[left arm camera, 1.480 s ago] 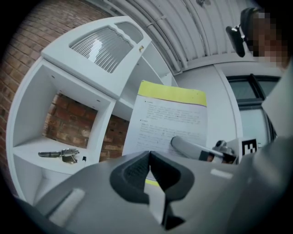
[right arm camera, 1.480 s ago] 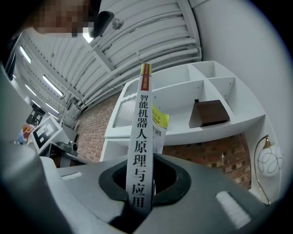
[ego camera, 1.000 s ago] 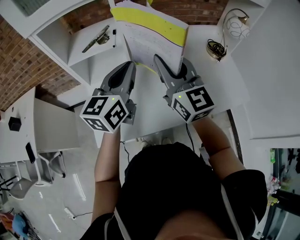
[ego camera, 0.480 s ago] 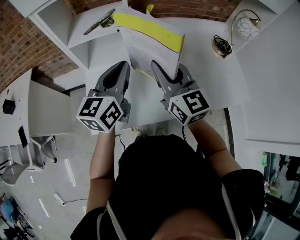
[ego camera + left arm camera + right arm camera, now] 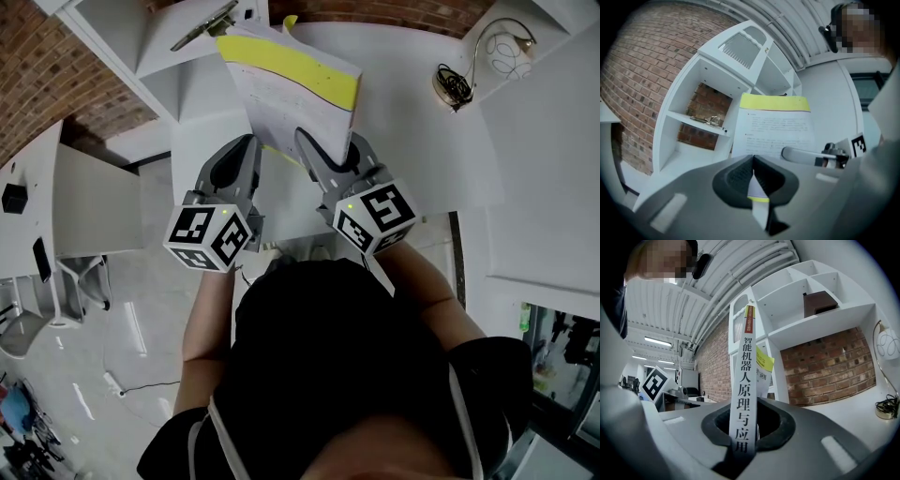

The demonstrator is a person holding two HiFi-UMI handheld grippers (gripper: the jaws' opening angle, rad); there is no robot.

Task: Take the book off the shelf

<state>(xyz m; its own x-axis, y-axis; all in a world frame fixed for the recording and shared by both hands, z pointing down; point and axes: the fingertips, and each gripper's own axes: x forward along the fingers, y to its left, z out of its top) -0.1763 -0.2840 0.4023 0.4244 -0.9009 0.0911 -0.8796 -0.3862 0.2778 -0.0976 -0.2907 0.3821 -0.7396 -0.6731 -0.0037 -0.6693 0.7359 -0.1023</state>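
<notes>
Lowered since the earlier frame: the book (image 5: 295, 89) and both grippers, now drawn back from the shelf (image 5: 150, 56). The book is held upright above the bench (image 5: 412, 122), clear of the shelf. The right gripper (image 5: 743, 425) has its fingers clenched on the spine. The left gripper (image 5: 753, 161) has its fingers pinched on a thin cover or page edge only. Risk noted: if the grippers are drawn apart, that thin edge may tear or slip out, and the book may swing open or drop.

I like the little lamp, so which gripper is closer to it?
Right. The right gripper, clamped on the spine of the book, is on the side toward the lamp. The left gripper grips the book's other edge, farther from it.
</notes>
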